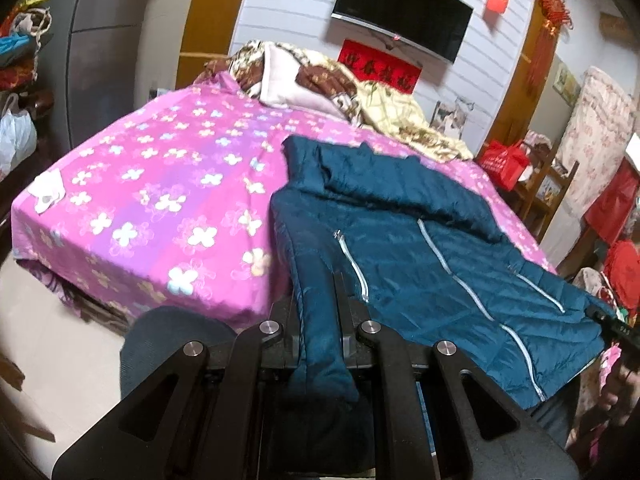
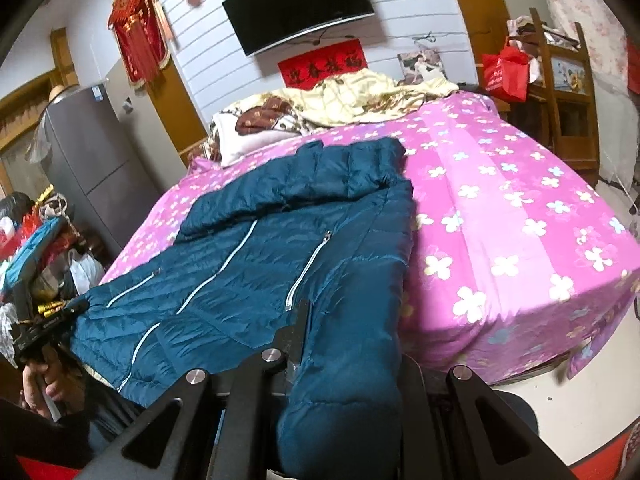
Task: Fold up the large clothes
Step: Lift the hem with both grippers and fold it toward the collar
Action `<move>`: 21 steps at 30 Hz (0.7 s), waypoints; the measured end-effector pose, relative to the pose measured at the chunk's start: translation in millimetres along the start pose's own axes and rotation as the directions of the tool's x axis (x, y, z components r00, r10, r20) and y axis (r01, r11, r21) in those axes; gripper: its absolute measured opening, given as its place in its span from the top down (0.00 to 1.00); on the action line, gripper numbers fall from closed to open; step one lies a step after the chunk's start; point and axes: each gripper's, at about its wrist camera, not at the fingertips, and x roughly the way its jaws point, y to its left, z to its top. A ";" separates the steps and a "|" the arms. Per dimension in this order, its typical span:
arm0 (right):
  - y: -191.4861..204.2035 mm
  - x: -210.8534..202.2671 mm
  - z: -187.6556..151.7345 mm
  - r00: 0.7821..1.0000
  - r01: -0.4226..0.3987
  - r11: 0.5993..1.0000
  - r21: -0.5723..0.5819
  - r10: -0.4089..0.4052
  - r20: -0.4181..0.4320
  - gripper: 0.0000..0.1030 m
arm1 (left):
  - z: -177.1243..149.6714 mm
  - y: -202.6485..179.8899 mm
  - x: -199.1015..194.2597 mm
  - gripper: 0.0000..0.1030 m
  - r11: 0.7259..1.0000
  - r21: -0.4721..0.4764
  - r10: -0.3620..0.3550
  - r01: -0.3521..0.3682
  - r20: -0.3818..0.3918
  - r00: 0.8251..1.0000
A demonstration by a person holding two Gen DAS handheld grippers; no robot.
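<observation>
A teal quilted jacket [image 1: 420, 248] with pale zips lies front-up on the pink flowered bed [image 1: 160, 184], its hem hanging over the near edge. My left gripper [image 1: 320, 304] is shut on the jacket's left bottom corner, and the fabric runs down between its fingers. In the right wrist view the jacket [image 2: 280, 256] fills the centre. My right gripper [image 2: 340, 332] is shut on the jacket's right bottom corner, and fabric covers one finger. Each gripper shows at the edge of the other's view: the right one [image 1: 612, 328], the left one [image 2: 52, 320].
Rumpled quilts and a pillow [image 1: 320, 84] lie at the head of the bed. A white cloth [image 1: 48, 190] lies on the bed's left corner. A TV [image 1: 400, 12] hangs on the wall. A fridge [image 2: 88, 152], bags and a wooden shelf [image 2: 560, 92] flank the bed.
</observation>
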 end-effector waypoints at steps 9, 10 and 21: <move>-5.0 -18.4 10.2 0.998 -0.002 1.000 -0.007 0.003 0.068 0.87 | 17.1 -2.5 -4.6 0.92 1.000 -0.003 -0.023 0.024 0.052 0.998; -5.3 -18.5 12.7 0.997 -0.004 1.000 -0.008 0.004 0.077 0.87 | 21.0 -0.8 -2.3 0.92 1.000 -0.014 -0.021 0.022 0.055 0.998; 0.9 -9.2 53.4 0.984 0.016 1.000 0.008 -0.017 0.179 0.87 | 75.4 2.5 29.4 0.92 0.997 -0.076 -0.007 0.016 0.115 0.993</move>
